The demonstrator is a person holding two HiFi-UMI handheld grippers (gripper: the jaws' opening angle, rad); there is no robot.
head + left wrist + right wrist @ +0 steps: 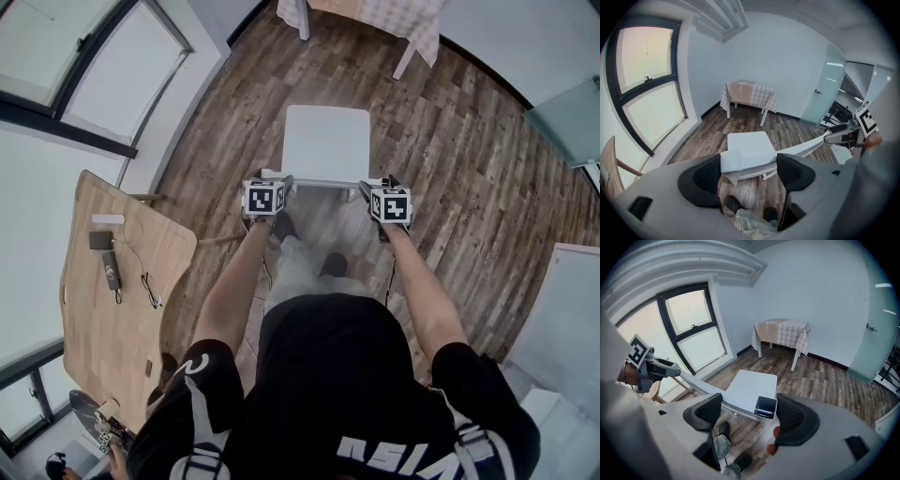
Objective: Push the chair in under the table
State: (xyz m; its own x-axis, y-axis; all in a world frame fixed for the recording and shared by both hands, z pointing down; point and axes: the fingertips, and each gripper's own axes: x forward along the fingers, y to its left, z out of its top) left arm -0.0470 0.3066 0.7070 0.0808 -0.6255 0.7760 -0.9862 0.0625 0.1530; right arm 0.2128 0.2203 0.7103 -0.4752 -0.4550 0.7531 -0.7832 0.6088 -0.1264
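A white chair stands on the wood floor, its seat (326, 141) pointing away from me towards the table with a checked cloth (380, 17) at the far wall. My left gripper (283, 186) is at the left end of the chair's back rail (323, 183), my right gripper (371, 191) at the right end. In the left gripper view the rail's end (731, 161) lies between the jaws of the left gripper (750, 171), against the left pad (707, 177). The other end (765, 407) sits inside the right gripper (749, 411), next to the right pad (790, 414). Both stand open.
A wooden table (89, 323) with a phone, a remote and a cable stands close at my left by the windows (56, 66). A frosted glass door (876, 315) is on the right. My shoes (281, 225) are just behind the chair.
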